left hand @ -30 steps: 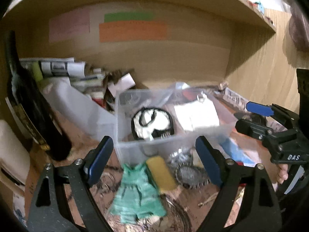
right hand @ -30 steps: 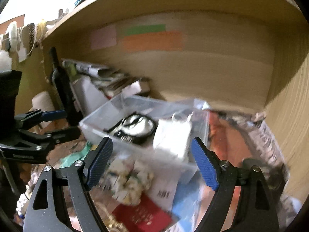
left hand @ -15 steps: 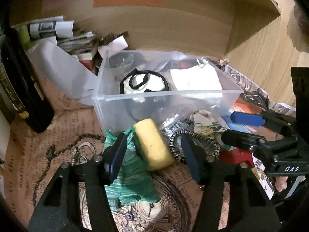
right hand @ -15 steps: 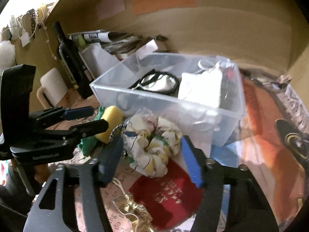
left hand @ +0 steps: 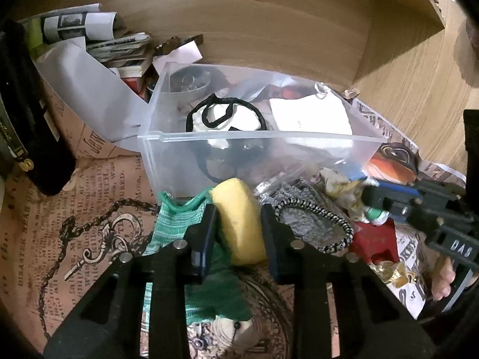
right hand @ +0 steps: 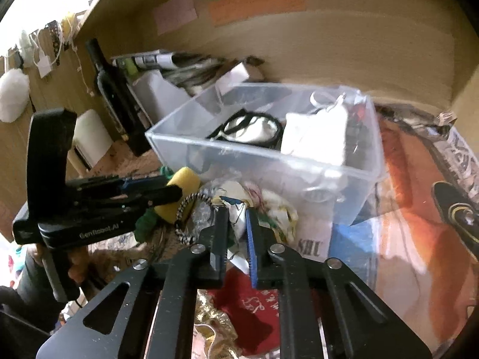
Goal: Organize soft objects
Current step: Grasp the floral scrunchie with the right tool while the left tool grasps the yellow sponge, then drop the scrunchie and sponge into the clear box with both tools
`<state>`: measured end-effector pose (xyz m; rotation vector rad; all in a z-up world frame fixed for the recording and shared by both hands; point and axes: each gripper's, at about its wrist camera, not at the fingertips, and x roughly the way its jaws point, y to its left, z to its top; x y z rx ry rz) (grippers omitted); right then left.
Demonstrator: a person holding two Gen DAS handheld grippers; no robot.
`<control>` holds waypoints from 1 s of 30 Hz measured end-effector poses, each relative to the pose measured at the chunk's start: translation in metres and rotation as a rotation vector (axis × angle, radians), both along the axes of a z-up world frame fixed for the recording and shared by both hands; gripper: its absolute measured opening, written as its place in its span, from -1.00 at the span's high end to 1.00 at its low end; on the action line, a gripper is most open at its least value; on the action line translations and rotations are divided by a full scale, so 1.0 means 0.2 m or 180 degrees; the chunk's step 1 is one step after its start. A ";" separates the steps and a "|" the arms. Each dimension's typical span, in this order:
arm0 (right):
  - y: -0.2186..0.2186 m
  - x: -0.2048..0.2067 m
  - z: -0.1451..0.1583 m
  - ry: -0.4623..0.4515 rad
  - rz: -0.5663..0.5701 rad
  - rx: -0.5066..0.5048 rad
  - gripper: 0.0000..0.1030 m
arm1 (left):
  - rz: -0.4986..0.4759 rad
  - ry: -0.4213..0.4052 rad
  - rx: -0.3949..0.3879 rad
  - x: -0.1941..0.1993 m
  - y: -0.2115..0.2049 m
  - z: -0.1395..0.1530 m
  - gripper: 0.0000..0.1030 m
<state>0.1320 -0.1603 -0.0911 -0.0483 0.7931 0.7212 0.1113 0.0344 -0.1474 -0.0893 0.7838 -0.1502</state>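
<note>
My left gripper (left hand: 238,223) is shut on a yellow sponge (left hand: 239,221) that lies on a green knitted cloth (left hand: 179,224), just in front of a clear plastic bin (left hand: 254,137). The sponge also shows in the right wrist view (right hand: 179,193). My right gripper (right hand: 236,227) is shut on a floral fabric scrunchie (right hand: 269,209) in front of the bin (right hand: 269,161). The bin holds a white item with black bands (left hand: 224,116) and a white pouch (left hand: 311,116). A black-and-white braided band (left hand: 317,224) lies between the two grippers.
A dark bottle (right hand: 113,95) stands at the left beside stacked papers (left hand: 98,39). A red pouch (right hand: 251,311) and a gold item (left hand: 392,272) lie near the front. A wooden wall rises behind and at the right. Printed paper (left hand: 60,224) covers the desk.
Both grippers moved down and forward to the pile in front of the bin and closed: the left on the yellow sponge, the right on the floral scrunchie.
</note>
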 end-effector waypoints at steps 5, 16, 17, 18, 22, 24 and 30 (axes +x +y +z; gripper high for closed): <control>-0.05 -0.02 0.09 -0.0173 -0.0093 0.0091 0.82 | -0.0015 -0.0165 0.0028 -0.06 -0.02 0.07 0.48; -0.11 -0.06 0.33 -0.0600 -0.0182 0.0359 0.82 | 0.0005 -0.0709 0.0024 -0.15 -0.02 0.34 0.48; -0.11 -0.06 0.35 -0.0650 -0.0191 0.0377 0.82 | 0.0018 -0.0752 0.0023 -0.15 -0.01 0.36 0.48; -0.11 -0.05 0.37 -0.0691 -0.0196 0.0397 0.82 | 0.0036 -0.0795 0.0023 -0.14 -0.01 0.39 0.48; -0.08 0.01 0.41 -0.0820 -0.0228 0.0415 0.82 | 0.0113 -0.0938 0.0036 -0.10 0.02 0.46 0.48; -0.06 0.04 0.42 -0.0842 -0.0236 0.0406 0.82 | 0.0155 -0.0970 0.0050 -0.07 0.04 0.49 0.48; 0.02 0.18 0.39 -0.0745 -0.0195 0.0353 0.82 | 0.0221 -0.0946 0.0138 0.05 0.06 0.50 0.48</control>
